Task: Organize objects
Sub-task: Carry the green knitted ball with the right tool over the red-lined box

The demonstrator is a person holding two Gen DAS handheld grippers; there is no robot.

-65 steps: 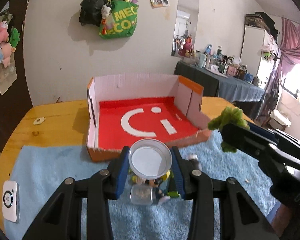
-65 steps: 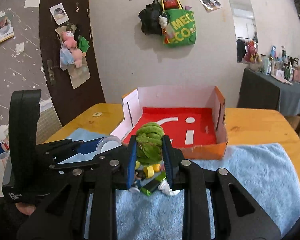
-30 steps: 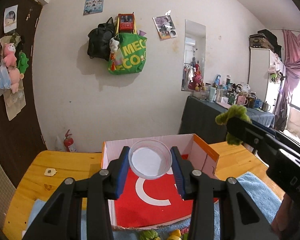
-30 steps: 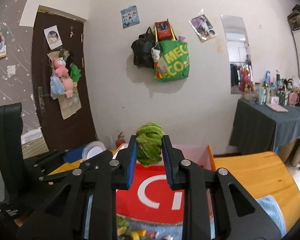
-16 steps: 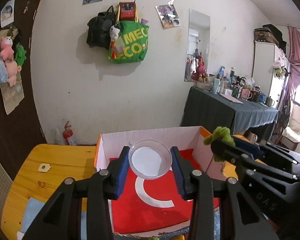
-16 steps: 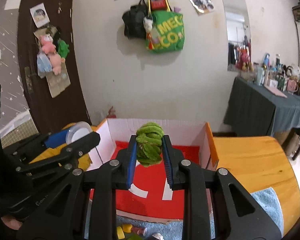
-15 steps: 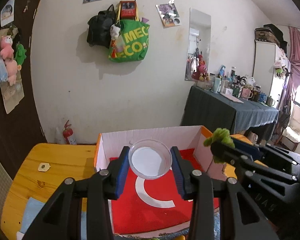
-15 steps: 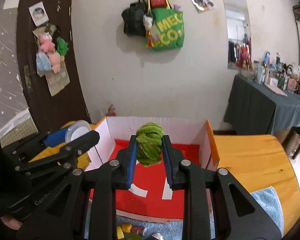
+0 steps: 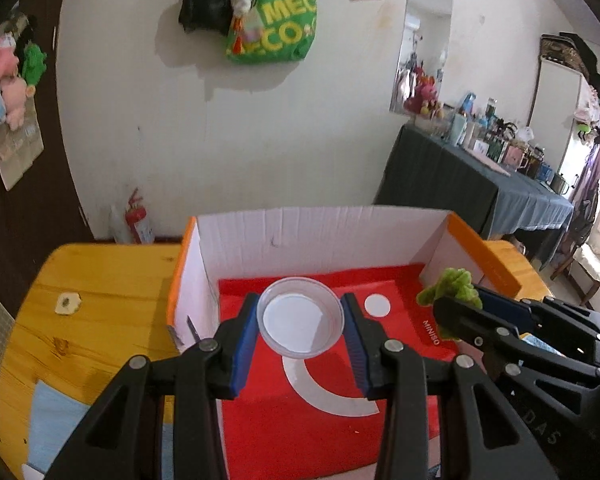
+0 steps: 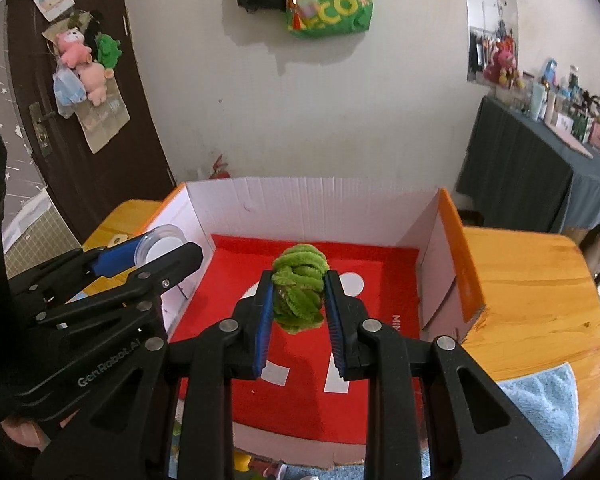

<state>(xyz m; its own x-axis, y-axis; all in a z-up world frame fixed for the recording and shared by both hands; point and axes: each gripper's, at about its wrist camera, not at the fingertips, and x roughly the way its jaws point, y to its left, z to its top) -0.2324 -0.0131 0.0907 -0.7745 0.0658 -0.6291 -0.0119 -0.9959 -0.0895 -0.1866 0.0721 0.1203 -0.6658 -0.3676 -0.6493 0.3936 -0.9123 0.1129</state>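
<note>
The left gripper [image 9: 300, 322] is clamped on a clear round lid [image 9: 300, 317], held above the red floor of the open cardboard box [image 9: 320, 228], toward the box's left wall. The right gripper [image 10: 298, 304] pinches a green fuzzy bundle [image 10: 299, 287] over the box's middle. The box sits on a wooden table [image 9: 100, 280], with a blue towel [image 10: 540, 404] at the box's near edge

The left gripper [image 9: 300, 334] is clamping something between its blue pads, while the right gripper [image 10: 298, 304], just beside it, is likewise pinching its load.
</note>
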